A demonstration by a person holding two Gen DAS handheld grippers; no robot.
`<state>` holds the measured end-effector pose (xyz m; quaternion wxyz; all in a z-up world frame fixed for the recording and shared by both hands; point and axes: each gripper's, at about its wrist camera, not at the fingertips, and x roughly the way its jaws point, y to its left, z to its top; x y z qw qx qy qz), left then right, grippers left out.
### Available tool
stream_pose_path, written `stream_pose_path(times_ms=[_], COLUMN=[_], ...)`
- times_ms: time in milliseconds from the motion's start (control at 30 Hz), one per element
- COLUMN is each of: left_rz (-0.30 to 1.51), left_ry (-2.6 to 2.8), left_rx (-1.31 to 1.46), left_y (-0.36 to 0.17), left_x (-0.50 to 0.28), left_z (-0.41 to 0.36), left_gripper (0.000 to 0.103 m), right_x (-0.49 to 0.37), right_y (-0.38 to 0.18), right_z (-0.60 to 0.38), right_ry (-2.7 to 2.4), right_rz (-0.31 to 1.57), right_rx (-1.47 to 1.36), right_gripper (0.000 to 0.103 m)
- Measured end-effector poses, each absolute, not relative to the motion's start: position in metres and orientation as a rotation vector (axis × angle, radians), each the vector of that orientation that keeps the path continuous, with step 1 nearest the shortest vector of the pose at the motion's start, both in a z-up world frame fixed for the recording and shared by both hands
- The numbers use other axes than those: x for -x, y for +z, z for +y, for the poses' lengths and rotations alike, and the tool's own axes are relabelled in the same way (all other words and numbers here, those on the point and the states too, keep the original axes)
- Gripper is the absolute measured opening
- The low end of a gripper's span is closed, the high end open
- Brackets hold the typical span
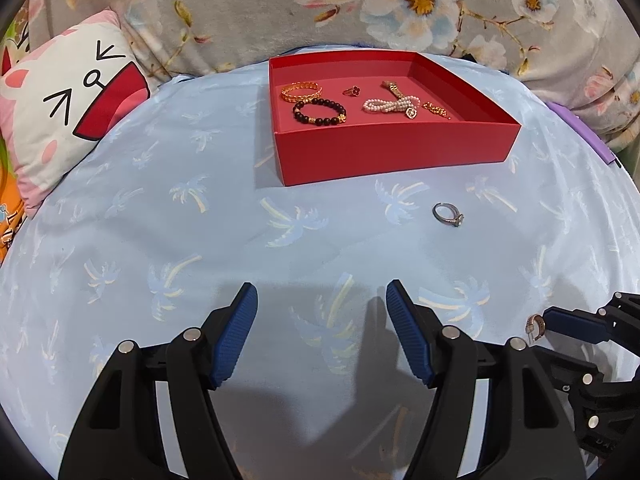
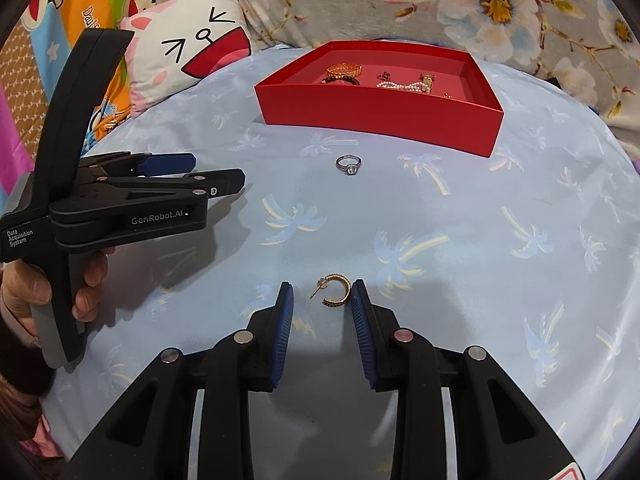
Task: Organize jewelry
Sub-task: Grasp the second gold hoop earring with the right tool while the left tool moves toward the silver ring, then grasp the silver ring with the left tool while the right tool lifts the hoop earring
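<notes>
Bracketing the small gold half-hoop earring (image 2: 334,292), the right gripper (image 2: 322,294) stood with jaws narrowly parted; the earring lay flat on the light blue palm-print bedspread (image 2: 460,320) near its front edge, close against the right-hand pad, a clear gap to the left pad, not yet clamped so far as the views showed. The left gripper (image 1: 322,300) hovered over bare cloth at the front edge, jaws wide and empty, a person's hand (image 2: 52,292) on its grip. A silver ring with a pale stone (image 2: 349,165) lay on the spread between the earring and the near wall of the shallow red cardboard tray (image 2: 380,110), which sat toward the back edge. The tray already held a gold bangle (image 1: 301,91), a dark bead bracelet (image 1: 319,112), a pearl strand (image 1: 390,105) and a red clover ring (image 1: 353,91). Judgement: earring very light, rigid, smooth metal, likely to skid or flip on the soft cloth. The thin post would bend easily. Best hold seemed across the thick curved band, pads squeezing its two flat faces or outer arc, keeping off the post.
</notes>
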<state>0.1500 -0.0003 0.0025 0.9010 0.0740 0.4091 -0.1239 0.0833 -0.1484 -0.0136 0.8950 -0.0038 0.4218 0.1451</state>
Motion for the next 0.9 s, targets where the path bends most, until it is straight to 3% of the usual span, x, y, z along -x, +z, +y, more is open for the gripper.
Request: stream_pose_path(times_ms=[300,900], left_rz=[0.854,0.865], left_ry=[-0.254,-0.321], left_rx=[-0.157,-0.146], left_y=[0.0,0.0], left_x=[-0.151,-0.151], left_z=[-0.002,-0.018], left_gripper=[0.065,0.068], right_x=[-0.081,-0.084], right_y=[-0.014,-0.007], right_z=[-0.147,-0.159], right_ry=[0.273,0.255], right_rz=[0.859,0.858], right_rx=[0.052,0.009], right_gripper=[0.019,0.018])
